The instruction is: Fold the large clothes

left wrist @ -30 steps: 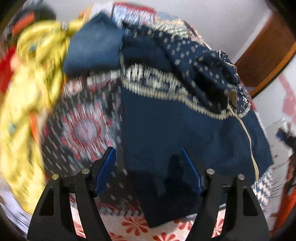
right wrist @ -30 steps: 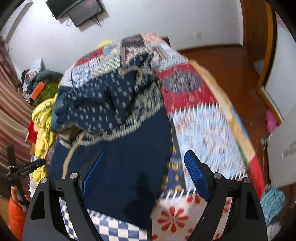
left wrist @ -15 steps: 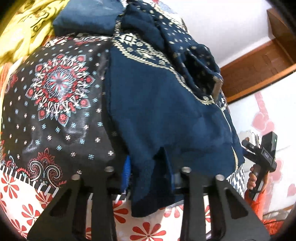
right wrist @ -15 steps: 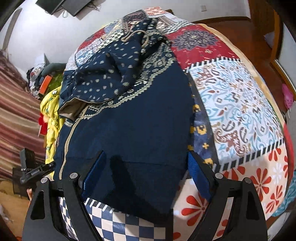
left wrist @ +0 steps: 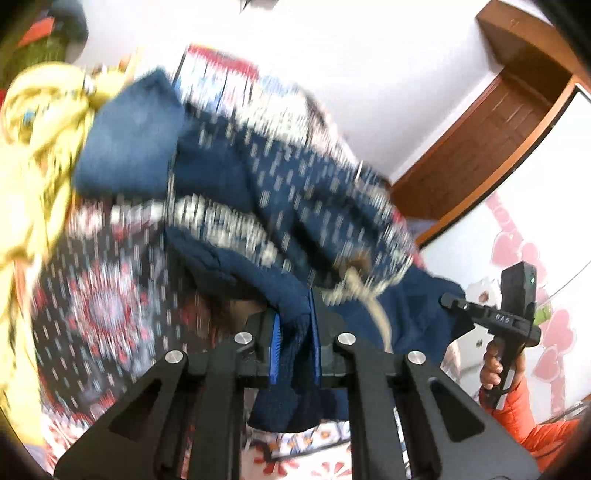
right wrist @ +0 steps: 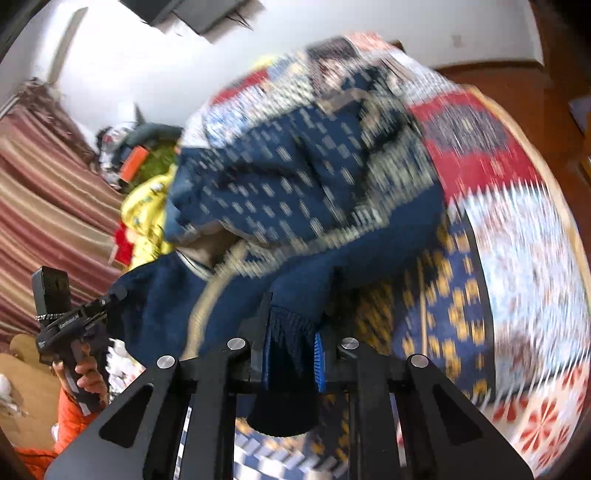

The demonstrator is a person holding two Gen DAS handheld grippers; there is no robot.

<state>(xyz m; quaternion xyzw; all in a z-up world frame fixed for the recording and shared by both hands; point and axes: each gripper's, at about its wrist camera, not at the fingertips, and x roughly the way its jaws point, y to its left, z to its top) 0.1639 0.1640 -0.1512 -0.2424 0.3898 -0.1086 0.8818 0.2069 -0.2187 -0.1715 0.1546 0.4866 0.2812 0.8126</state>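
Note:
A large navy garment [left wrist: 236, 206] with cream patterned bands lies bunched on a patchwork bedspread [left wrist: 96, 302]. My left gripper [left wrist: 293, 343] is shut on its near hem, and the cloth hangs down between the blue pads. In the right wrist view the same garment [right wrist: 280, 192] spreads across the bed. My right gripper [right wrist: 291, 354] is shut on another part of the near hem and lifts it. Each gripper shows in the other's view, the right one [left wrist: 513, 317] and the left one [right wrist: 66, 325]. Both views are motion-blurred.
A yellow garment [left wrist: 33, 177] and a folded blue cloth [left wrist: 125, 147] lie at the bed's left. A striped curtain [right wrist: 44, 206] hangs left, a wooden door [left wrist: 491, 122] stands right, and a wall screen [right wrist: 192, 14] hangs above.
Both grippers have closed on the garment's near hem and lifted it off the bed. One second ago both were open above the flat cloth.

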